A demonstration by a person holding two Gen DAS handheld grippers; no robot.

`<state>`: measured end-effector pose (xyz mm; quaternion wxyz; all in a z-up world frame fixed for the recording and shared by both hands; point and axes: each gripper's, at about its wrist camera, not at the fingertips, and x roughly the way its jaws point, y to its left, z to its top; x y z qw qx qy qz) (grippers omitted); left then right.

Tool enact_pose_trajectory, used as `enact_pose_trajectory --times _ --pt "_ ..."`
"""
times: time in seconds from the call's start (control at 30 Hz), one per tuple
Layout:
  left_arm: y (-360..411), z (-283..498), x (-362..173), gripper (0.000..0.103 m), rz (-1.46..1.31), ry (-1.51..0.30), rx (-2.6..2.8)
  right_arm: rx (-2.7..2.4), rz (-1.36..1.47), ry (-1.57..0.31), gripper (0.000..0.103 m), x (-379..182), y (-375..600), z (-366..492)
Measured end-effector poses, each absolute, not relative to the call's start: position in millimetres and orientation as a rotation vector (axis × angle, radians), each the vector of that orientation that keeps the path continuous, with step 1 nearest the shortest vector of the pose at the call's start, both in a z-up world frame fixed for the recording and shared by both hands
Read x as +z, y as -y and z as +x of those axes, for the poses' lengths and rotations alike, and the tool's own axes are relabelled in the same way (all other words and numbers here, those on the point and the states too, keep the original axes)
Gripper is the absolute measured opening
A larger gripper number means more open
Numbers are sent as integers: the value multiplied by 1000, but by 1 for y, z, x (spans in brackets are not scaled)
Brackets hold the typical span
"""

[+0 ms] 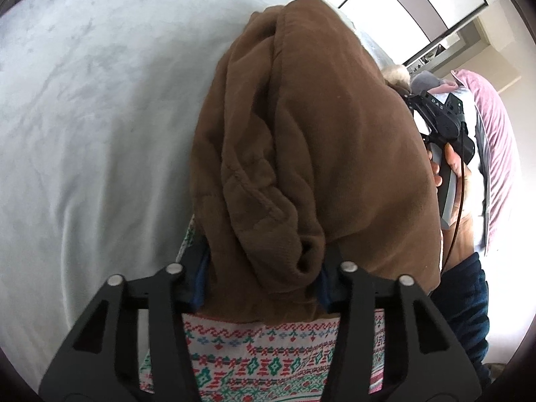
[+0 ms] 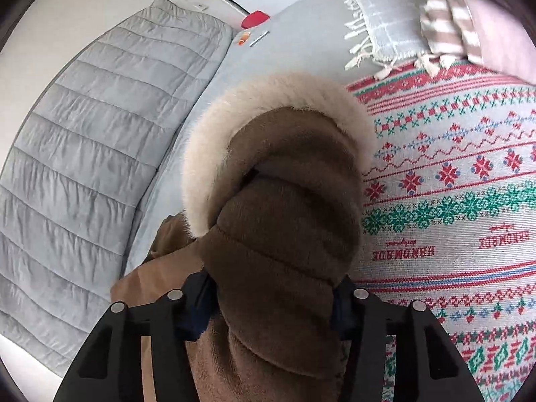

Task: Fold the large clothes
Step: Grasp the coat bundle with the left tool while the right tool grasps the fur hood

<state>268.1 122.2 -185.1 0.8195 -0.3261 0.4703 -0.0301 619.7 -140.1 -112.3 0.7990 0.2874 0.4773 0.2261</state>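
Observation:
A thick brown coat (image 1: 318,134) lies bunched on a red, green and white patterned blanket (image 1: 261,361) on the bed. My left gripper (image 1: 263,284) is shut on a rolled fold of the coat, with brown cloth filling the gap between its blue pads. In the right wrist view my right gripper (image 2: 271,301) is shut on the coat's padded hood (image 2: 284,201), whose cream fur trim (image 2: 207,154) curls over the top. The right gripper (image 1: 442,120) also shows in the left wrist view, held by a hand behind the coat's right edge.
A pale grey bed sheet (image 1: 83,117) stretches to the left. A grey quilted cover (image 2: 83,150) lies along the far side, with a fringed grey throw (image 2: 378,23), a striped cloth (image 2: 445,23) and a small red object (image 2: 254,19) beyond. A pink pillow (image 1: 495,140) sits at the right.

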Motion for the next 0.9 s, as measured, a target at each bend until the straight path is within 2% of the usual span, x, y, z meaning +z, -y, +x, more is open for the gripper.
enact_pose_trajectory --times 0.07,0.27,0.6,0.9 --pt "-124 266 -181 43 -689 -989 -64 472 601 -1015 52 -107 138 618" --pt "-123 264 -173 38 -655 -964 -58 476 540 -963 48 -83 130 612" --pt "-140 245 -147 36 -712 -838 -66 500 401 -850 44 -4 104 571" --pt "-205 171 -105 35 -740 -676 4 621 364 -783 43 51 40 529"
